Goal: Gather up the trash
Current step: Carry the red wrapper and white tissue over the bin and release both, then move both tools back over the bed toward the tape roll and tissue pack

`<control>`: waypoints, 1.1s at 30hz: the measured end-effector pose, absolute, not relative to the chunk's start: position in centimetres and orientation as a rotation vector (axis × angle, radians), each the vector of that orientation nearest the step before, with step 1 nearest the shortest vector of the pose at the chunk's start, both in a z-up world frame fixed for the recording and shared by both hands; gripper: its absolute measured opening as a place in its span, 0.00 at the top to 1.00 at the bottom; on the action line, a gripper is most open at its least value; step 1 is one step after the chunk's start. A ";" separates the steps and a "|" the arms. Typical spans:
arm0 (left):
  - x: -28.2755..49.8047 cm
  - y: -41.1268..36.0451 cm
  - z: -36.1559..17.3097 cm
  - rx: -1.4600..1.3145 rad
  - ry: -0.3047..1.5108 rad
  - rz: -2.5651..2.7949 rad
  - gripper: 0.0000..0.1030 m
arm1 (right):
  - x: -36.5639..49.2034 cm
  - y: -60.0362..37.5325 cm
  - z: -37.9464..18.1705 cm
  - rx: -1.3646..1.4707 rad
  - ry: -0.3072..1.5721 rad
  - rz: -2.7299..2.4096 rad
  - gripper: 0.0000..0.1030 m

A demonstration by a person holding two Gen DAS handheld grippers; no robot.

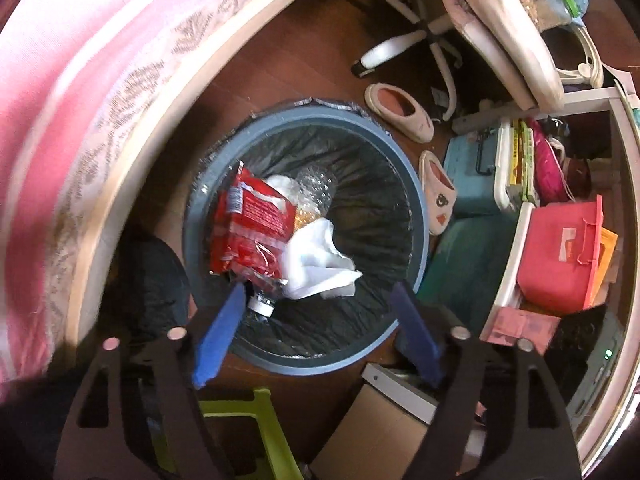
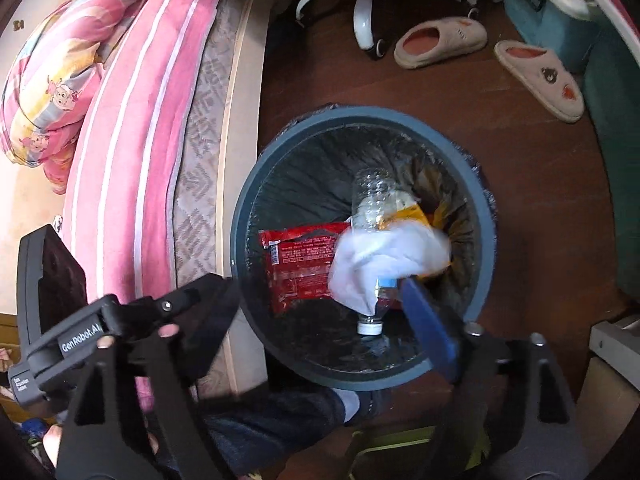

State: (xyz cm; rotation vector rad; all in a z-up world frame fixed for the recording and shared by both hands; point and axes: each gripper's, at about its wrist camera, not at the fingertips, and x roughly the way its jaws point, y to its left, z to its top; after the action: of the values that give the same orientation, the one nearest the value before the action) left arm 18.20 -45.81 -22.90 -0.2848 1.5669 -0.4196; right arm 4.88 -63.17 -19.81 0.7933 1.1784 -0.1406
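A bed [image 2: 132,152] with pink striped bedding runs along one side of the dark wooden floor [image 2: 532,168], and right beside its frame stands a round grey-blue trash bin [image 1: 416,208] lined with a black bag [image 1: 368,216]. Across the floor past the bin lie two pale slippers [image 2: 440,42], with the white legs of a swivel chair [image 2: 366,12] behind them and a teal box [image 1: 472,176] and a red plastic case [image 1: 560,256] stacked off to the other side. Both grippers hang over the bin's mouth, pointing down into it. The left gripper [image 1: 320,300] has its blue fingers [image 1: 218,336] spread wide with nothing between them. The right gripper [image 2: 320,300] is also spread wide and empty; only one of its blue fingers [image 2: 430,328] shows clearly. The trash sits inside the bin: a red snack wrapper [image 1: 248,228] against the wall, crumpled white paper [image 1: 316,260] next to it, a clear plastic bottle [image 2: 370,200] lying with its white cap [image 2: 370,327] toward the near rim, and a bit of yellow packaging [image 2: 412,212] beneath.
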 end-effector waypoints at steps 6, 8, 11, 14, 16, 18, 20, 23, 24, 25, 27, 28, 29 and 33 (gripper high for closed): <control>17.6 -45.4 -20.3 -0.225 1.482 -0.429 0.20 | 4.1 -62.0 -17.8 0.675 1.145 -0.227 0.06; 17.3 -45.3 -19.6 -0.206 1.459 -0.427 0.20 | 3.9 -61.4 -16.9 0.622 1.127 -0.245 0.06; 16.9 -44.9 -18.3 -0.193 1.423 -0.427 0.20 | 4.0 -61.5 -16.3 0.579 1.113 -0.250 0.05; 16.5 -44.5 -16.9 -0.189 1.386 -0.418 0.20 | 3.8 -61.2 -14.8 0.527 1.075 -0.257 0.05; 16.2 -44.1 -15.7 -0.191 1.355 -0.408 0.20 | 3.7 -61.1 -14.2 0.513 1.065 -0.250 0.05; 15.9 -43.6 -14.8 -0.211 1.337 -0.410 0.20 | 3.8 -60.6 -13.0 0.473 1.056 -0.244 0.05; 15.6 -42.8 -13.4 -0.244 1.306 -0.414 0.20 | 3.6 -60.1 -12.0 0.449 1.040 -0.238 0.05; 15.1 -41.0 -11.0 -0.311 1.242 -0.422 0.18 | 2.9 -58.7 -8.6 0.364 0.913 -0.181 0.05; 14.9 -40.2 -10.0 -0.341 1.216 -0.425 0.16 | 2.2 -57.5 -6.0 0.322 0.796 -0.107 0.05; 14.7 -39.2 -8.9 -0.368 1.184 -0.418 0.16 | 2.0 -57.2 -5.6 0.318 0.772 -0.087 0.05; 14.3 -37.1 -6.5 -0.431 1.116 -0.423 0.15 | 1.1 -55.4 -2.8 0.286 0.643 0.021 0.05; 14.1 -36.4 -5.5 -0.446 1.094 -0.420 0.15 | 1.1 -55.1 -2.5 0.279 0.635 0.040 0.05; 14.0 -35.2 -4.4 -0.464 1.065 -0.420 0.15 | 1.1 -54.5 -1.9 0.267 0.620 0.069 0.05; 13.4 -30.1 -0.8 -0.504 0.966 -0.385 0.15 | 2.7 -50.2 0.7 0.142 0.653 0.132 0.05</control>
State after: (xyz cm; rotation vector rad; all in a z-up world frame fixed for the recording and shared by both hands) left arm 13.38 -30.05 -0.77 -0.5045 0.9657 -0.3849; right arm 2.72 -50.18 0.74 0.1421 0.6529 0.1318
